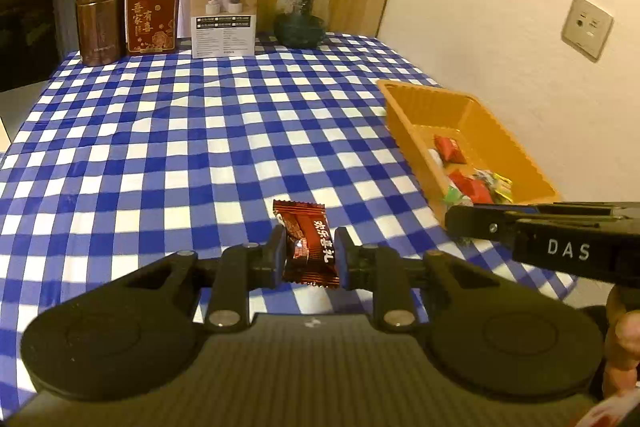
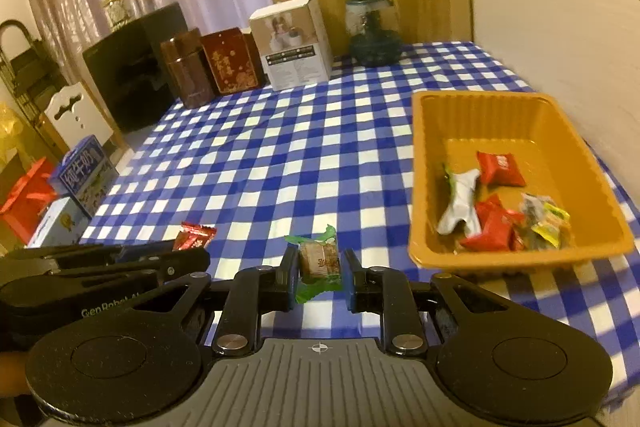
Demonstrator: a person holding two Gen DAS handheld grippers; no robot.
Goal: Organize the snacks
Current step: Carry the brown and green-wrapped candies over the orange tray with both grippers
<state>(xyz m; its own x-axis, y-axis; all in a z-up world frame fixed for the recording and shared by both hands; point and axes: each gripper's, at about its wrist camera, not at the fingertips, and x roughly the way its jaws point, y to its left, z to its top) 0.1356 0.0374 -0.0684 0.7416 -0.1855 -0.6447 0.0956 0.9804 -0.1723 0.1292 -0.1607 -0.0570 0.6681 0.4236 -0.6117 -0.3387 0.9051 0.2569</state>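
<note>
Both tools carry a sweet as I work toward the orange tray (image 2: 516, 115) on the checked bench (image 1: 200, 147). Left tool (image 1: 310, 255) has its jaws closed on a brown-wrapped candy (image 1: 306, 243), pinched across its width and, by my reading, lifted off the cloth; it sits just left of the tray's near corner. Right tool (image 2: 319, 277) has a small green-wrapped candy (image 2: 319, 263) between its pads. The left pad touches the wrapper, but a sliver of gap shows at the right pad, so I cannot tell whether that grip is firm or only loose. It too is left of the tray, near its front wall.

Inside the tray I count several pieces gathered toward the near end: two red packets (image 2: 500, 169), a white-wrapped sweet (image 2: 460, 203), and a clear-and-yellow one (image 2: 546, 217). From the right wrist view, the cloth left of the tray looks free of loose snacks apart from the two being carried; what lies behind the cameras is out of sight.

My judgement: sorting is well along, likely close to done. What remains is to bring both candies rightward over the tray rim and release them. Tins, a white box (image 1: 224, 11) and a glass jar (image 1: 302, 13) line the bench edge far behind the tray and look like no part of the job.
</note>
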